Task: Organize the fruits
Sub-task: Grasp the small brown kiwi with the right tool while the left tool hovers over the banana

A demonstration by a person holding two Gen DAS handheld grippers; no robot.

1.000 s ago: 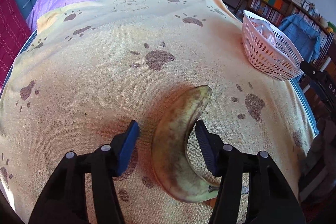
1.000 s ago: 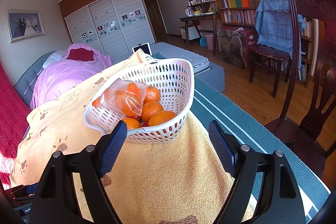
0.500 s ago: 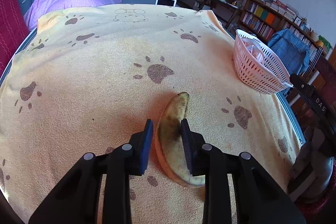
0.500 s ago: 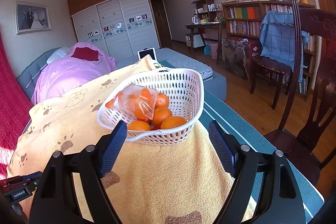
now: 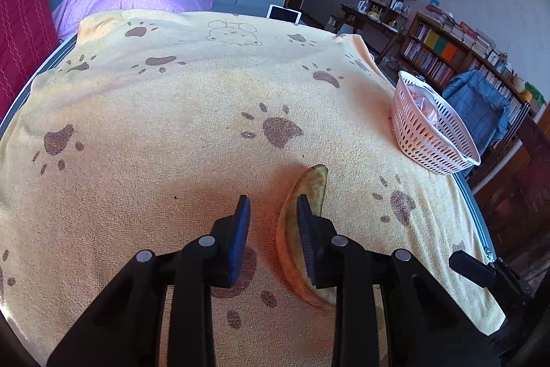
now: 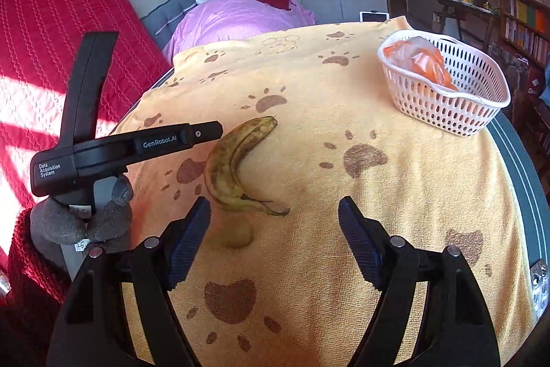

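- Yellow terry blanket (image 5: pixel 192 112) with brown paw prints filled most of both views, spread over the bed.
- White perforated plastic basket (image 6: pixel 447 102) sat at the upper right of the right wrist view, near the blanket's edge; it held oranges (image 6: pixel 429 64), partly under a clear plastic bag (image 6: pixel 417 52), so their number was hard to make out.
- The spotted banana (image 6: pixel 233 160) lay on the blanket at mid-frame, well apart from the basket, stem toward the camera.
- The left gripper (image 5: pixel 271 229) had loosened since half a second earlier: its jaws stood apart, no longer pinching the banana, whose body showed between them against the right finger (image 5: pixel 306 236), which covered its middle.
- The right gripper (image 6: pixel 275 239) had swung from facing the basket toward the banana, jaws spread wide and holding nothing.
- A grey-gloved hand (image 6: pixel 82 215) showed at the lower left, partly cut off.
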